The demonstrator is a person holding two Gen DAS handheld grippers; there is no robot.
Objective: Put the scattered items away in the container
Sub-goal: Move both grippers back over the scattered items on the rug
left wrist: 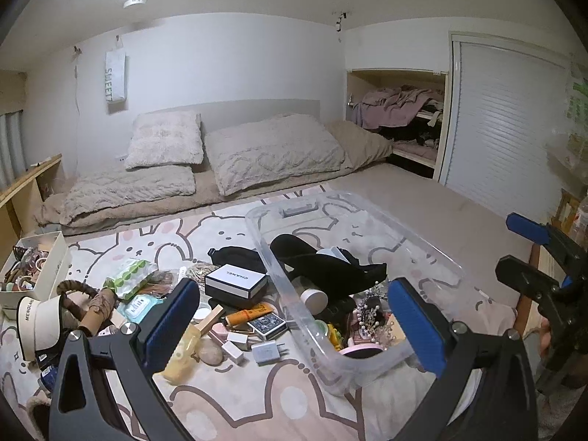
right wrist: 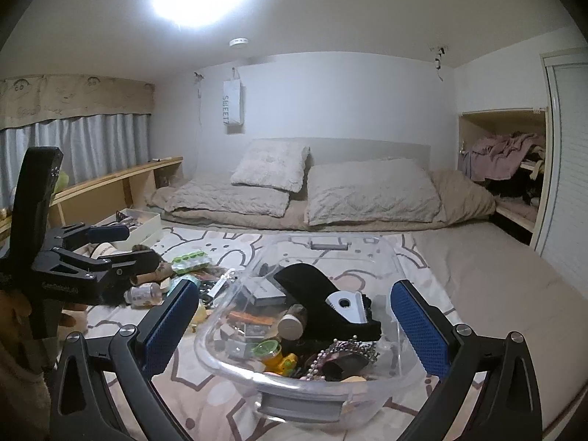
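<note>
A clear plastic bin [left wrist: 422,246] [right wrist: 400,275] stands on a bunny-print blanket and holds a black pouch [left wrist: 323,268] [right wrist: 316,286], a beaded tiara [right wrist: 345,349], a small jar and other bits. Scattered items lie left of it: a black-and-white Chanel box [left wrist: 235,281], a deck of cards [left wrist: 267,325], an orange tube [left wrist: 248,314], a white charger [left wrist: 266,351], a green packet [left wrist: 128,277], a visor cap [left wrist: 38,321]. My left gripper [left wrist: 294,323] [right wrist: 110,246] is open and empty above the pile beside the bin. My right gripper [right wrist: 294,325] [left wrist: 514,246] is open and empty over the bin's near end.
A white box [left wrist: 55,257] of hair ties sits at the far left. Pillows [left wrist: 272,150] and folded bedding lie behind the blanket. A wooden shelf [right wrist: 121,180] runs along the left wall. A closet nook [left wrist: 400,117] and a louvred door [left wrist: 503,128] are at the right.
</note>
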